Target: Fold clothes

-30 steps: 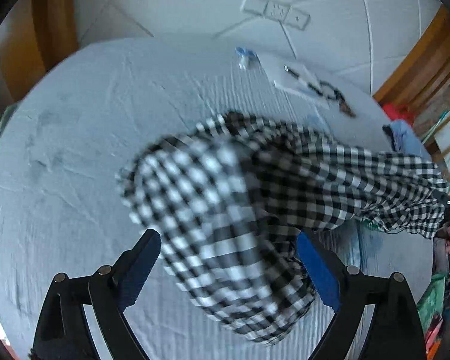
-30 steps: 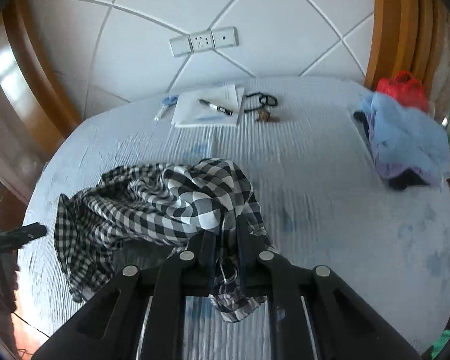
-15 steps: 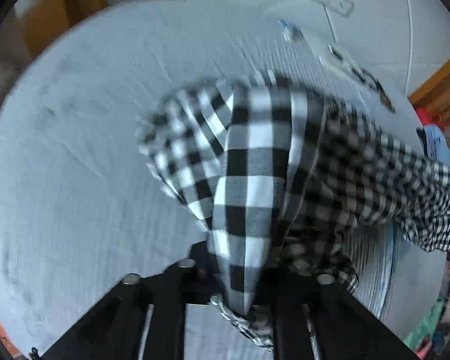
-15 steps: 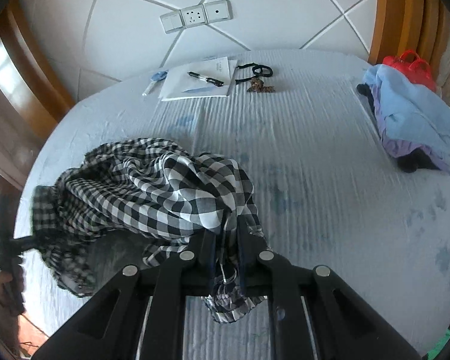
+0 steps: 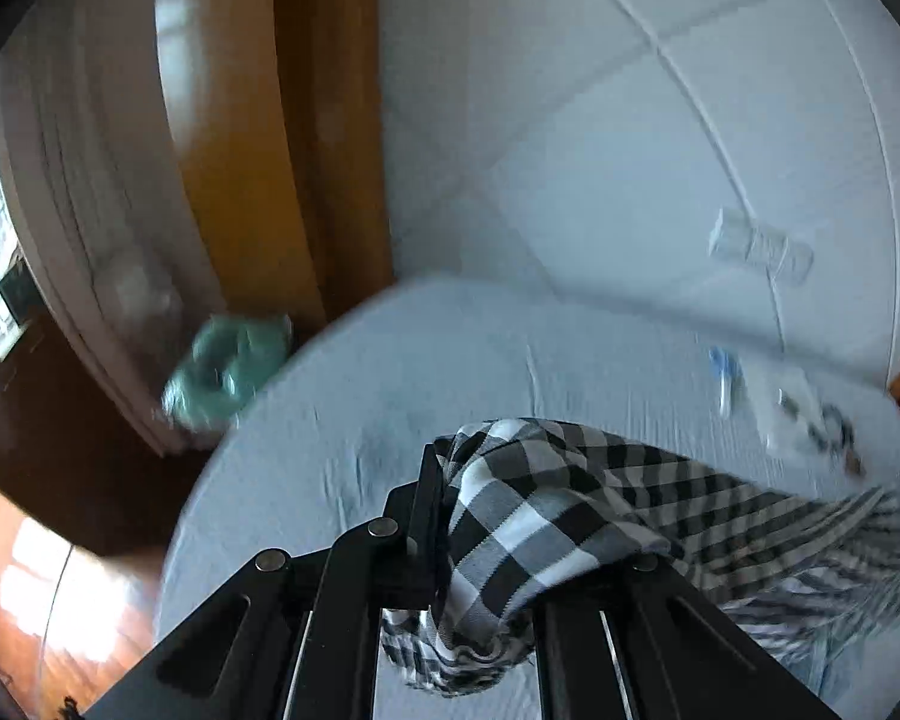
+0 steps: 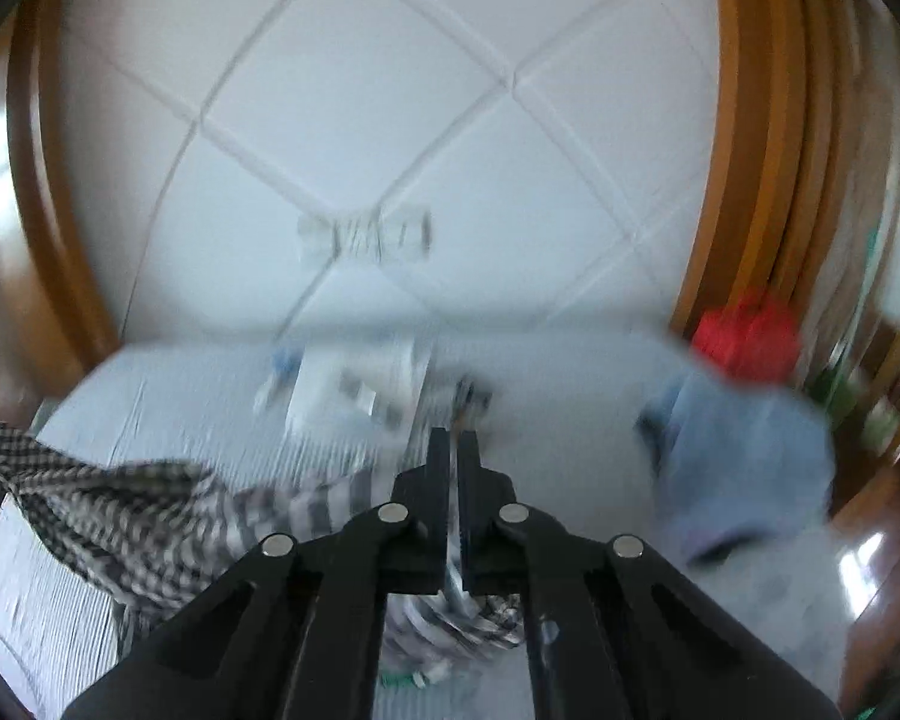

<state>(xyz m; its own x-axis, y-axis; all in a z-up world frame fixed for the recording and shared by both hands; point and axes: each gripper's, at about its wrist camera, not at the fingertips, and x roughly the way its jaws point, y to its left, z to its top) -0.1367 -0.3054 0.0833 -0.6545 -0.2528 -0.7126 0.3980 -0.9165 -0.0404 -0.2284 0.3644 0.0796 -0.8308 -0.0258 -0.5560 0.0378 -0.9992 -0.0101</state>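
A black-and-white checked garment (image 5: pixel 570 516) is held off the pale blue bed (image 5: pixel 390 384) between both grippers. My left gripper (image 5: pixel 450 462) is shut on one end of it; the cloth drapes over its right finger and stretches away to the right. In the right wrist view my right gripper (image 6: pixel 453 444) is shut on the other end, and the garment (image 6: pixel 150 516) stretches taut to the left and hangs below the fingers. Both views are motion-blurred.
A pile of light blue clothes (image 6: pixel 750 456) and a red bag (image 6: pixel 744 336) sit at the bed's right side. Papers and a pen (image 6: pixel 360 390) lie near the padded white headboard (image 6: pixel 390 120). A teal object (image 5: pixel 228 366) lies off the bed's left edge.
Both grippers have risen and tilted up toward the headboard, pulling apart. The garment has lifted from a heap on the bed and is stretched between them. The left gripper closed on it earlier.
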